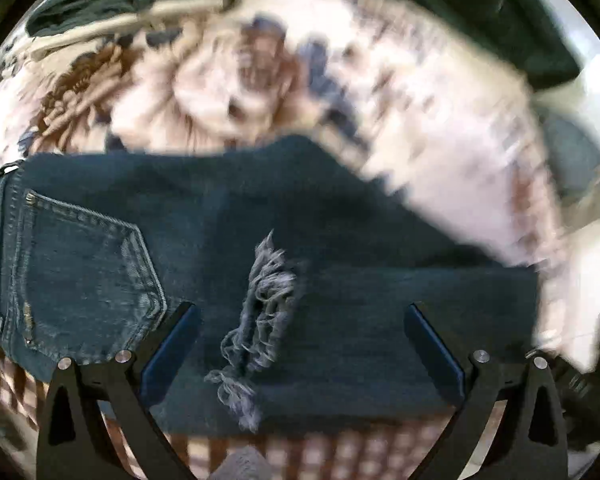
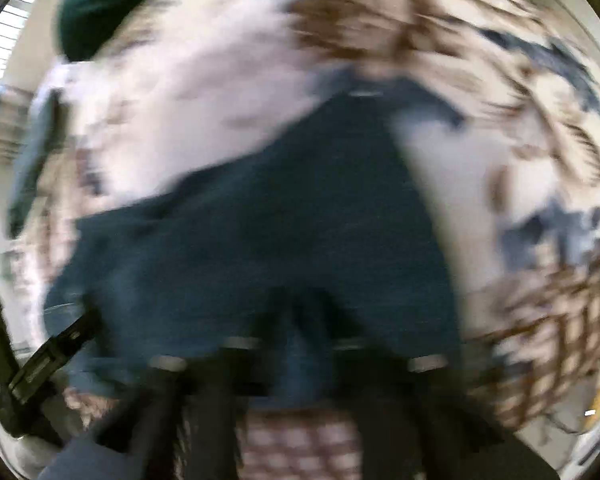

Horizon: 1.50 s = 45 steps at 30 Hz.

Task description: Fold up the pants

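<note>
Dark blue jeans (image 1: 204, 224) lie folded on a patterned bedspread (image 1: 204, 92). A back pocket (image 1: 88, 276) is at the left and a frayed rip (image 1: 260, 304) in the middle. My left gripper (image 1: 300, 320) is open, its fingers (image 1: 172, 344) wide apart over the near edge of the jeans. In the blurred right wrist view the jeans (image 2: 284, 232) stretch away from me. My right gripper (image 2: 300, 320) looks narrowly set over the near edge of the denim; the blur hides whether it grips it.
The bedspread (image 2: 204, 80) has white, brown and blue patterns, with a brown checked border (image 2: 560, 312) near me. A dark green cloth (image 1: 480, 4) lies at the far side. The other gripper's black body (image 2: 40, 364) shows at lower left of the right view.
</note>
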Tool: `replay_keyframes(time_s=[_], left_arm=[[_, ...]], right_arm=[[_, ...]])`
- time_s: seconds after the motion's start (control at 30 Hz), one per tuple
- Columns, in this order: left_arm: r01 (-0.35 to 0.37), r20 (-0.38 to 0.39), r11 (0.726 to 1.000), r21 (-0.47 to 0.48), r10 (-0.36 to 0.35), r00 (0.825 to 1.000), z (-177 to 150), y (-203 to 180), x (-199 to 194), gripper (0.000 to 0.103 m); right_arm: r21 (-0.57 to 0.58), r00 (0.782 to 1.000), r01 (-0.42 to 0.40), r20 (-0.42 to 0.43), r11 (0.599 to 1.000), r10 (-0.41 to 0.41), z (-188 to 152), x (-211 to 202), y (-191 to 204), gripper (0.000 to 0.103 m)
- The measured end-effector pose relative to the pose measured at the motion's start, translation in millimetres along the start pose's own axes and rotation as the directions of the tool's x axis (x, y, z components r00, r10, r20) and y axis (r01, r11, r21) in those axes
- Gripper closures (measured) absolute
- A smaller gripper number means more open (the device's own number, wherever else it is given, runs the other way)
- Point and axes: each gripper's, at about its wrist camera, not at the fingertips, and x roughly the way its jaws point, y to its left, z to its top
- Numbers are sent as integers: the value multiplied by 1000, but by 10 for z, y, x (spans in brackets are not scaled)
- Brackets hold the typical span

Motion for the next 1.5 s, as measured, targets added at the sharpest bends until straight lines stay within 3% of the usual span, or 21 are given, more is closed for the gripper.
replay_keyframes(time_s=[0.07, 0.17, 0.27, 0.33, 0.43, 0.53, 0.67, 0.77, 0.83, 0.9, 0.97, 1.07, 1.13, 1.2, 1.27, 1.33, 1.37, 1.4, 1.47, 1.5], left_arm=[[-43, -57, 999, -13, 42, 998, -64, 101, 206, 0], [-63, -52, 998, 1, 63, 997, -235, 276, 204, 0], [-85, -48, 996, 29, 86, 995, -421, 361, 64, 0], [-88, -37, 996, 11, 88, 995, -465, 392, -59, 0], [-54, 21, 998, -28, 55, 998, -381, 352, -253, 0], [-60, 71, 998, 4, 59, 996, -220, 192, -230, 0], [-123, -62, 992, 14, 123, 990, -362, 194, 256, 0], [-125, -15, 991, 43, 126, 992, -544, 230, 205, 0], [-110, -23, 994, 25, 110, 994, -591, 284, 182, 0], [-94, -27, 996, 3, 94, 995, -576, 338, 153, 0], [-68, -30, 997, -26, 68, 997, -517, 404, 99, 0], [-66, -11, 996, -55, 65, 998, -423, 521, 45, 0], [-60, -18, 996, -71, 59, 998, -376, 611, 68, 0], [-49, -18, 995, -89, 47, 999, -349, 693, 85, 0], [-52, -23, 995, -82, 50, 998, -332, 744, 117, 0], [-61, -22, 996, -61, 60, 998, -330, 725, 126, 0], [-68, -22, 997, -44, 67, 997, -363, 684, 145, 0], [-71, -21, 997, -36, 71, 997, -399, 630, 176, 0], [-69, -19, 997, -32, 68, 998, -407, 655, 190, 0], [-67, -18, 997, -34, 66, 998, -406, 649, 195, 0]], right_arm=[[65, 1000, -7, 9, 998, 7, 25, -21, -278, 103], [98, 1000, -5, 8, 995, 4, 38, -73, -452, 103], [45, 1000, -19, -1, 999, 19, -20, -141, -175, 96], [-9, 996, -87, -29, 996, 86, -76, -233, 135, 95], [-94, 977, -196, -103, 976, 186, -209, -49, 724, 95], [-160, 974, -183, -166, 970, 156, -350, 313, 1156, 95], [-159, 975, -156, -181, 975, 127, -589, 441, 1177, 95], [-114, 968, -181, -199, 977, 155, -673, 401, 1063, 95], [-67, 959, -200, -217, 977, 182, -622, 415, 1048, 95], [-71, 965, -182, -206, 981, 164, -588, 294, 1036, 94], [-112, 976, -178, -150, 978, 160, -474, 127, 1115, 75], [-169, 983, -181, -63, 969, 172, -109, -27, 1261, 65], [-183, 977, -204, -102, 962, 188, 153, 127, 1341, 65], [-169, 980, -171, -129, 971, 150, 382, 372, 1358, 68], [-184, 993, -74, -106, 980, 55, 614, 500, 1218, 103], [-159, 998, -51, -41, 986, 45, 770, 441, 1089, 103], [-133, 999, 32, 10, 991, -31, 869, 374, 981, 103], [-94, 999, 39, 24, 995, -37, 919, 336, 882, 103], [-13, 999, -36, 17, 999, 37, 971, 208, 710, 103], [-27, 998, -56, 21, 998, 57, 958, 134, 727, 100]])
